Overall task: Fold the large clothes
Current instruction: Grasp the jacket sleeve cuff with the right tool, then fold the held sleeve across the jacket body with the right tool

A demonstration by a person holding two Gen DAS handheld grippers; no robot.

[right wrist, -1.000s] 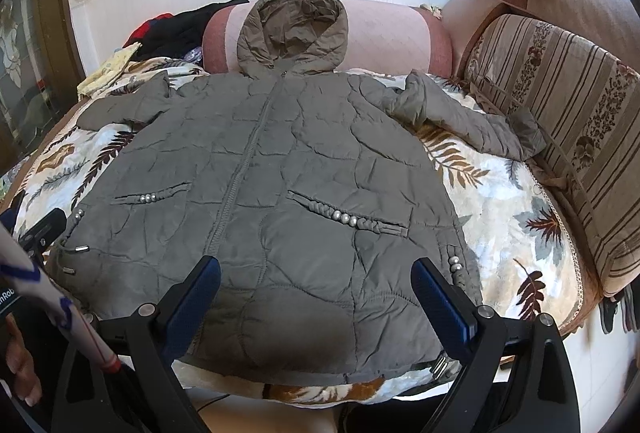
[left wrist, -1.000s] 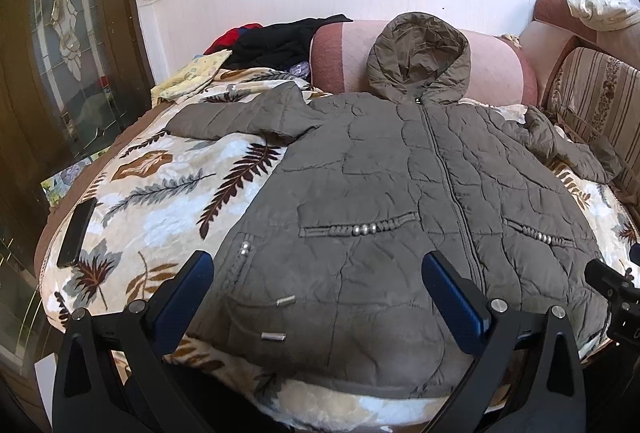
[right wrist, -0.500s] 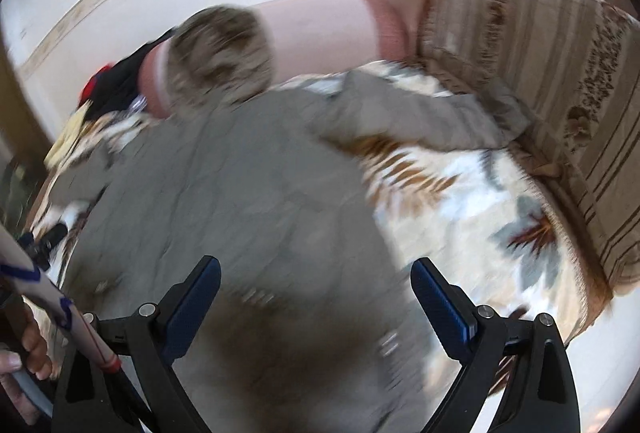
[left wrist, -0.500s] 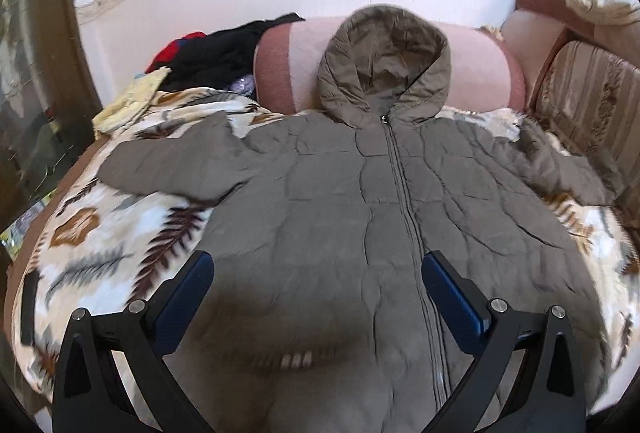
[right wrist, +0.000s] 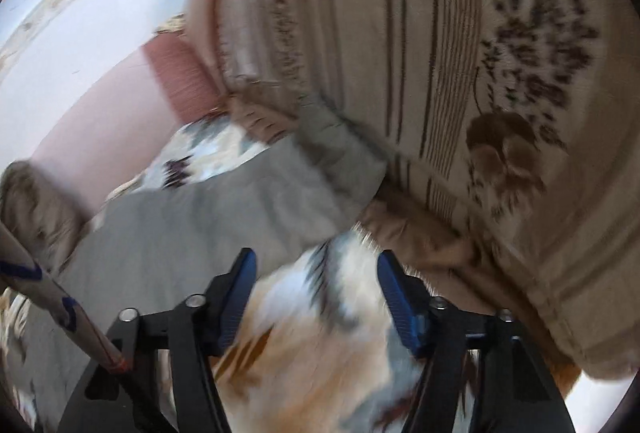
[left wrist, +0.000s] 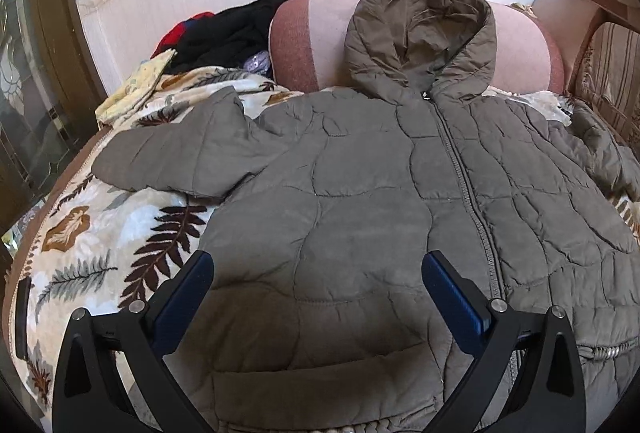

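Item: quilted olive hooded jacket (left wrist: 400, 201), laid flat, front up, zipped, on leaf-print blanket (left wrist: 100, 233); hood propped against pink bolster (left wrist: 312, 37); one sleeve (left wrist: 180, 157) stretched sideways. Left claw (left wrist: 316, 289): spread wide above jacket's lower front, pinching nothing. Right claw (right wrist: 314, 297): jaws closing, only blanket showing between them, beside the other sleeve (right wrist: 280, 185) near striped cushion (right wrist: 460, 73); view blurred

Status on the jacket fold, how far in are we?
Done: only the layout. The jacket lies flat and zipped on the leaf-print blanket, hood up on the bolster.
In hand: nothing. The left tongs hang open over the body; the right tongs are closing on nothing, near the far sleeve.
Left: both sleeves, every fold.
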